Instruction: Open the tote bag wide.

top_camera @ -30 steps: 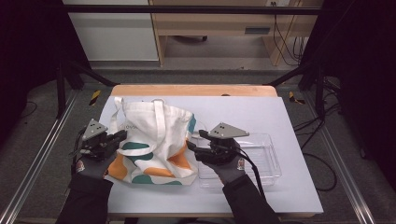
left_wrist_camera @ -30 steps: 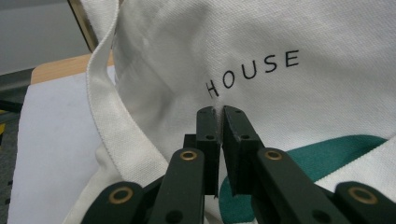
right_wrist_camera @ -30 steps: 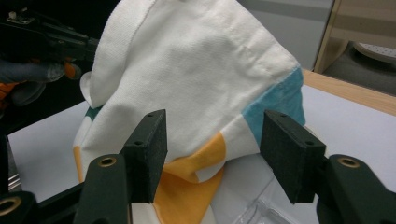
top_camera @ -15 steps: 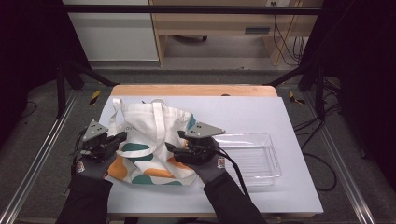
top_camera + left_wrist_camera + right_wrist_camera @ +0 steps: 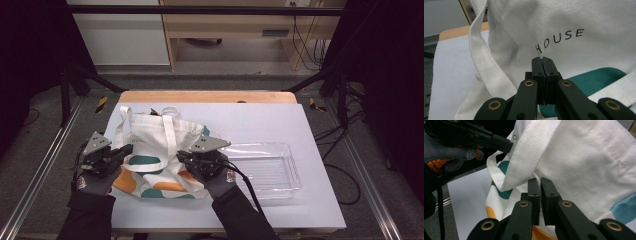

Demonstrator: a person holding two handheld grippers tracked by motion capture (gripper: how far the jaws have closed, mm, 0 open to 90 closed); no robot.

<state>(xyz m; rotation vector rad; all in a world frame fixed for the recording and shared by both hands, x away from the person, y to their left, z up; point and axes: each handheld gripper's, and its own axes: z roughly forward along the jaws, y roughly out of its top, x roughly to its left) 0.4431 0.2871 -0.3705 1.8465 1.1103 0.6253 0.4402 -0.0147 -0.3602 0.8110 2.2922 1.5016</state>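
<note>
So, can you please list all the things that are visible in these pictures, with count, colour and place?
tote bag: one, white with green and orange shapes and black letters, lying on the table's left half
clear tray: one, transparent, right of the bag
table: one, pale top with a wooden far edge
white ring: one, beyond the bag's far edge
left gripper: one, black, shut on the bag's cloth below the letters
right gripper: one, black, pinching the bag's cloth under a strap
gloved hands: two, dark gloves, at the near edge
</note>
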